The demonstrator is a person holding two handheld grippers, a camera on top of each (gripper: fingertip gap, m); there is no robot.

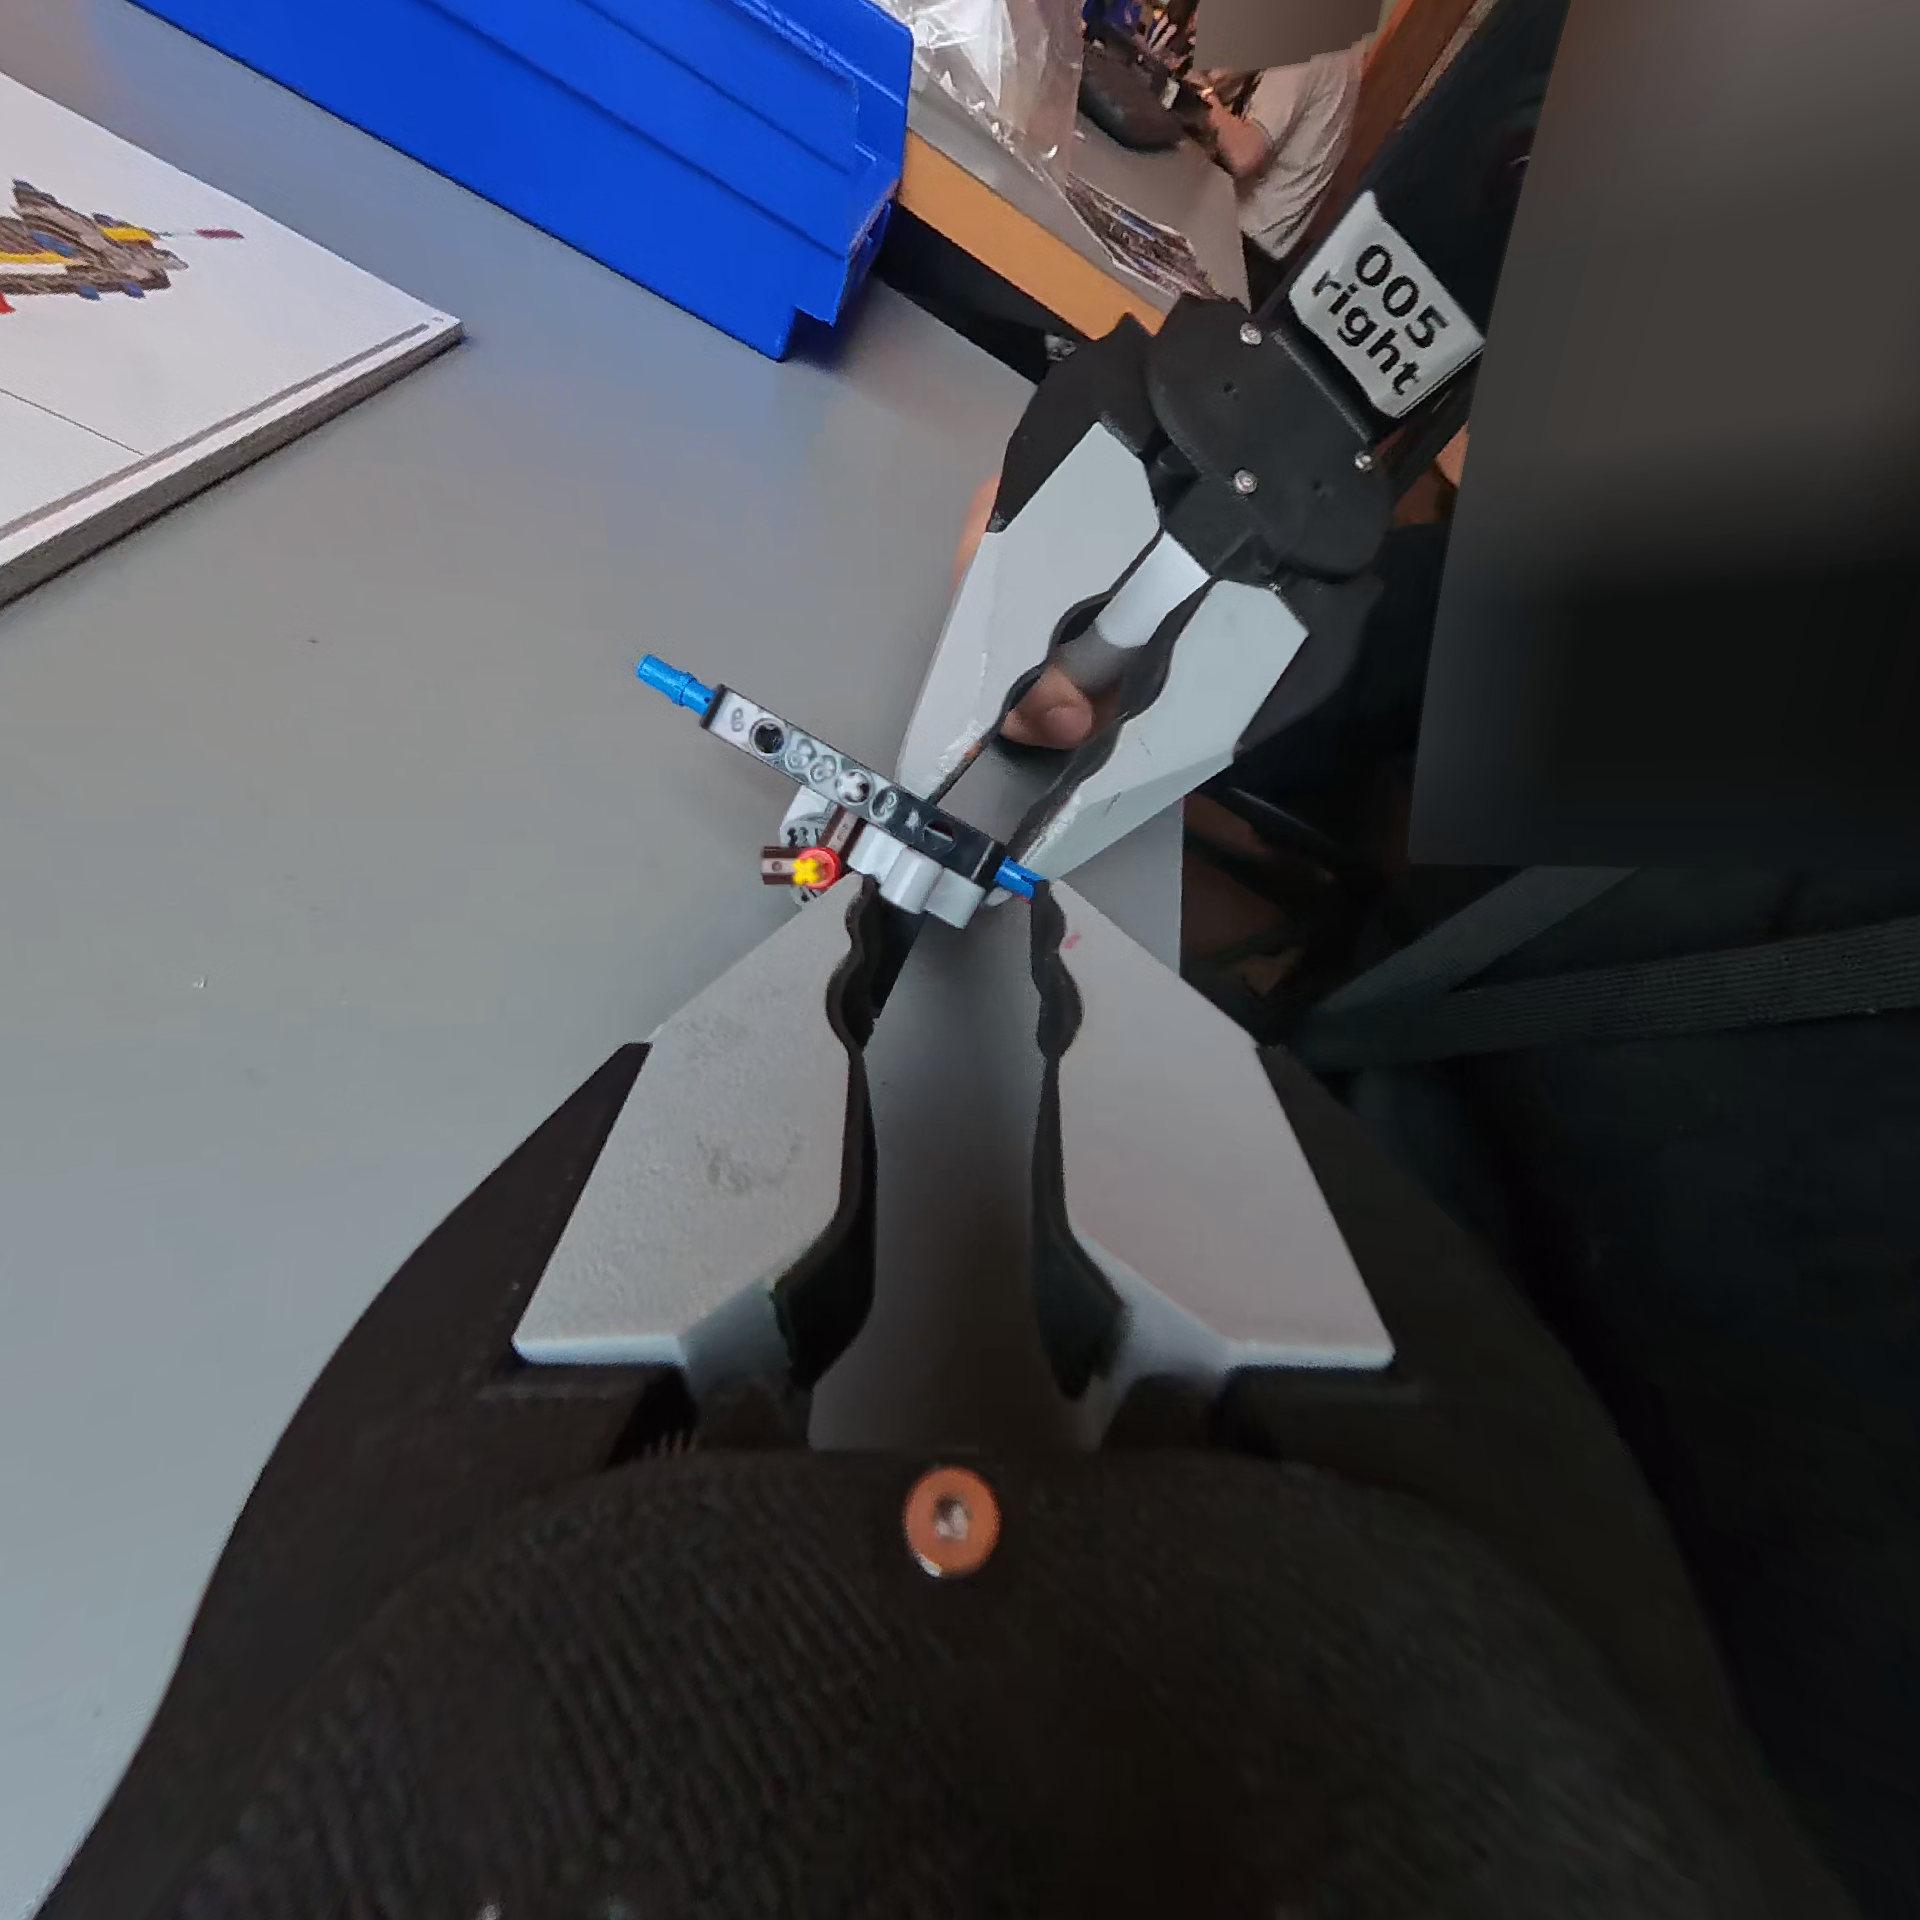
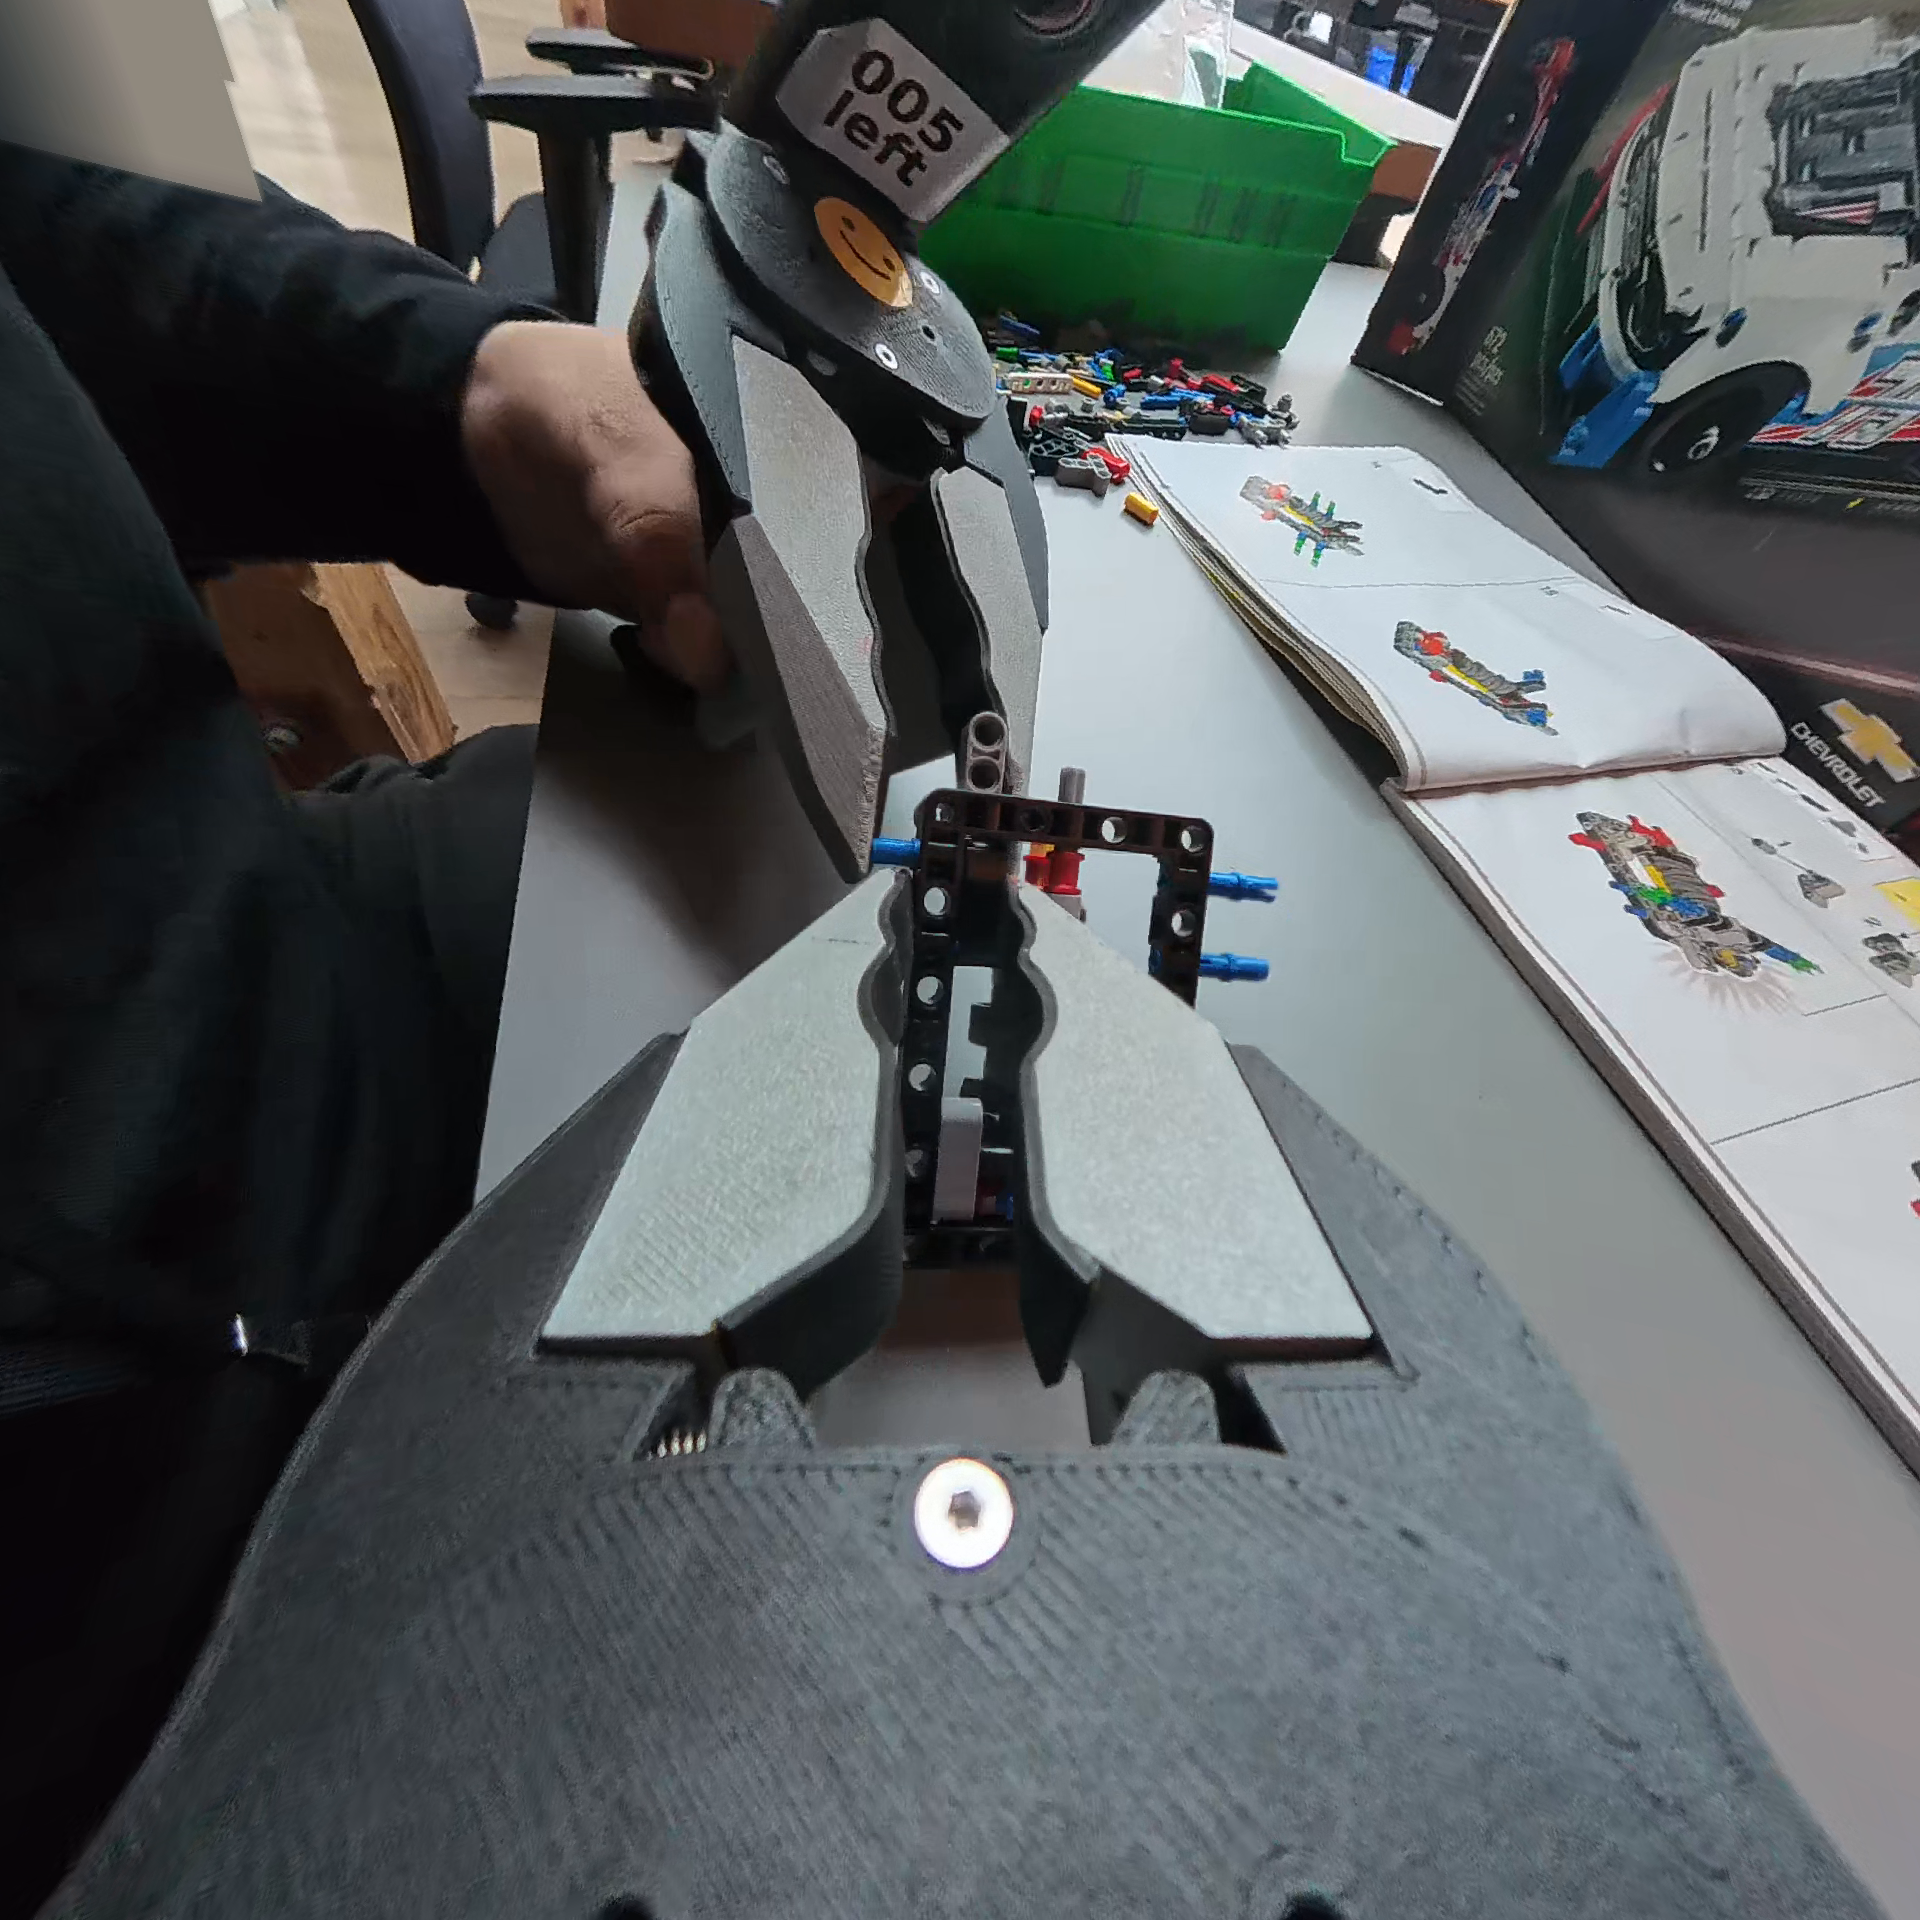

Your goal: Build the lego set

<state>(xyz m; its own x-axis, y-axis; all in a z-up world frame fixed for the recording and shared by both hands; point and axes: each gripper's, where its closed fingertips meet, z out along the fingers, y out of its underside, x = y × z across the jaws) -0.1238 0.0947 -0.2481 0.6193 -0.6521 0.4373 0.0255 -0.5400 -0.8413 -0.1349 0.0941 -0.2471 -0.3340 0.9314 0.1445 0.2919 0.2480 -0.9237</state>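
- Right tongs (image 2: 951, 904): grey-padded fingers on a black printed body, pinching the black rectangular Lego Technic frame (image 2: 1039, 935) by its left beam, which runs down between the fingers.
- The frame is held above the grey desk (image 2: 1299, 1039); blue pins (image 2: 1236, 925) project from its right beam, and one projects from its left corner.
- Left tongs (image 1: 951, 894): in the left wrist view their fingertips sit at a small grey connector block (image 1: 920, 878) on the underside of the assembly; the tips stand apart, and whether they press the block cannot be told.
- A small red and yellow piece (image 1: 810, 864) sits just beside that block.
- In the right wrist view the left tongs (image 2: 935, 800) come down from above, touching the frame's upper left corner, carried by a hand (image 2: 592, 488) in a black sleeve.
- Open white instruction booklets (image 2: 1455, 613) lie on the desk to the right; a loose pile of mixed coloured Lego parts (image 2: 1132, 390) lies beyond, before a green plastic bin (image 2: 1143, 229).
- A printed set box showing a white car (image 2: 1662, 260) stands at far right.
- A blue plastic bin (image 1: 623, 135) sits on the desk in the left wrist view.
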